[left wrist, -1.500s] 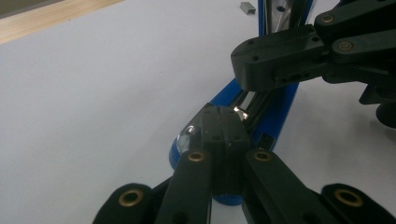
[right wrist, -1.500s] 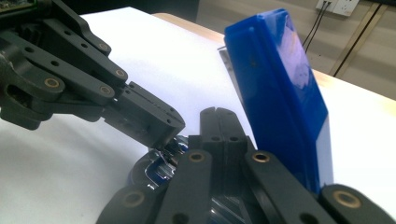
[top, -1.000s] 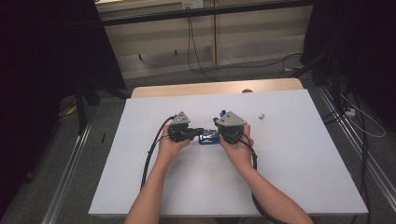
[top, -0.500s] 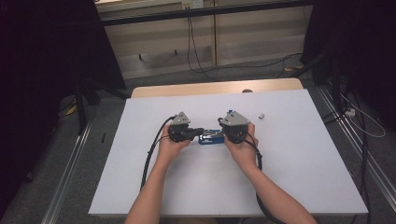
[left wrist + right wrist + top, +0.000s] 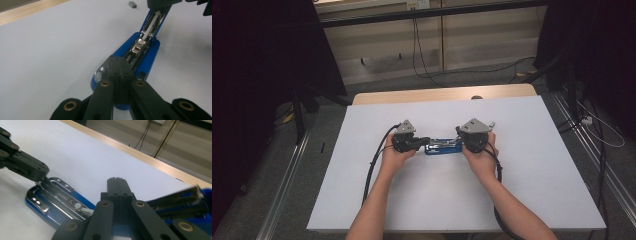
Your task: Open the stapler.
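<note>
Blue stapler [image 5: 443, 146], long axis sideways between left gripper [image 5: 424, 141] and right gripper [image 5: 460, 142]

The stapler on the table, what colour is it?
Blue, with shiny metal inside; the stapler shows best in the left gripper view.

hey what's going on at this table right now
A person is working on a blue stapler that lies opened out flat on the white table, using handheld tongs in each hand. The left tongs are shut with their tips pressed on one end of the stapler. The right tongs, also shut, sit at the other end, over the raised top arm. A small block of staples lies nearby.
</note>
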{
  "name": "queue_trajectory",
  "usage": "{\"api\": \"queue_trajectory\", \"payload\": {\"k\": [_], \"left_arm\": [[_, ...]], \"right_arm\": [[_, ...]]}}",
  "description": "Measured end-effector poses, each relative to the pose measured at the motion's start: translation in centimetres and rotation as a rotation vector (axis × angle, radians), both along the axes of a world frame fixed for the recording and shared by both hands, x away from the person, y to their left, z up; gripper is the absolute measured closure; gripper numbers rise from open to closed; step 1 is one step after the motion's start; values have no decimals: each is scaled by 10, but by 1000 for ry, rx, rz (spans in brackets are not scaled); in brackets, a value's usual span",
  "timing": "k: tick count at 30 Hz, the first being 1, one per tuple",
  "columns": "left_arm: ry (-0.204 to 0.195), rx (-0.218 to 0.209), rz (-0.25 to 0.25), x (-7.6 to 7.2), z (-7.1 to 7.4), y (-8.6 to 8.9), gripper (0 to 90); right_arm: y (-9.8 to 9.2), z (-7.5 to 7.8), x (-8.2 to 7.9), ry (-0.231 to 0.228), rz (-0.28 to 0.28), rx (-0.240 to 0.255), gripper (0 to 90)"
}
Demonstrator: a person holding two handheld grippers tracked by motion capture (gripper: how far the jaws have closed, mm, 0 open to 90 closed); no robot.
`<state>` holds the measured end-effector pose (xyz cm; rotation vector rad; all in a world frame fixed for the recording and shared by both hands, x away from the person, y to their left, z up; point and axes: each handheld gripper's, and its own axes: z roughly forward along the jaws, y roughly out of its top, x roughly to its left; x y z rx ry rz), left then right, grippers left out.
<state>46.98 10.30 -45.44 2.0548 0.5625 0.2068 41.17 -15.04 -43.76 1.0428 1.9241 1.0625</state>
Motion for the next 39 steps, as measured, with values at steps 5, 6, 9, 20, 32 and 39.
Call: {"api": "queue_trajectory", "payload": {"k": [5, 6, 9, 20, 32, 39], "left_arm": [[7, -9, -3, 1, -1, 1, 900], [7, -10, -3, 1, -1, 1, 900], [8, -11, -5, 1, -1, 1, 900], [18, -18, -6, 2, -1, 2, 900], [10, -9, 1, 1, 0, 1, 900], [57, -71, 9, 1, 7, 4, 868]], "right_arm": [[-11, -9, 2, 37, -24, 2, 900], [-13, -12, 2, 48, -25, -3, 900], [-20, -22, 2, 42, -39, 7, 900], [-27, -22, 4, 53, -36, 27, 900], [-30, -20, 6, 75, -21, 49, 900], [-33, -17, 8, 89, -10, 42, 900]]}}
